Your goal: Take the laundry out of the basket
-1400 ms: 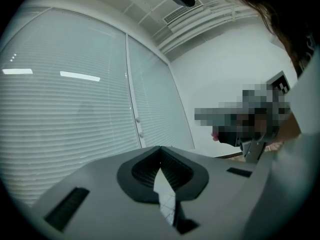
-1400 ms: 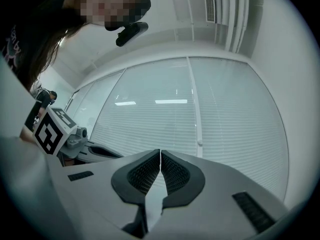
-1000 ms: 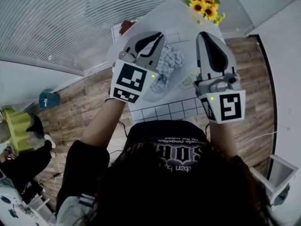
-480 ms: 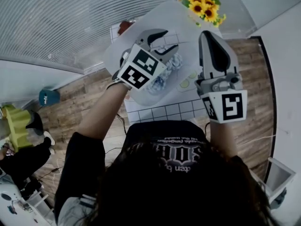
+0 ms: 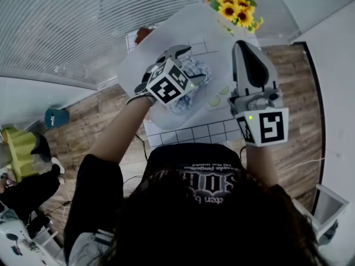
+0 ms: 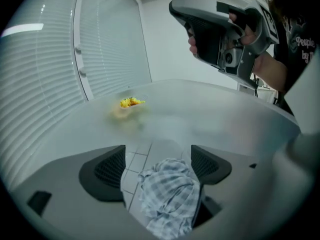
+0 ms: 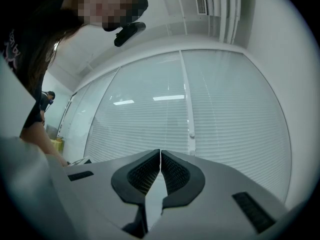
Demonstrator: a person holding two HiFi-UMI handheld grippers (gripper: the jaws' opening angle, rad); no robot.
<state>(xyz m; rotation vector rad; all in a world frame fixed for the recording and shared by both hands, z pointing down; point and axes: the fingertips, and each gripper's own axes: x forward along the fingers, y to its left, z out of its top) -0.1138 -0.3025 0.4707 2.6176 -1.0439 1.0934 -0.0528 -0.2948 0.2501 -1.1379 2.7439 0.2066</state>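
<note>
Left claw (image 6: 159, 160) has gone forward and down over the table, and its jaws are opening wide. Between them, a bit low, sits the checked cloth (image 6: 167, 199), bunched up on the white table (image 6: 225, 124). I think the pads no longer squeeze it, but one looks very close. To do this well, open all the way, then lift straight up so no fold snags. Right claw (image 7: 160, 166) is up high beside the left one, shut tight with nothing in it. Past the left claw are yellow flowers (image 6: 131, 102) and window blinds (image 6: 45, 84). Below is a wood floor (image 5: 94, 132).
</note>
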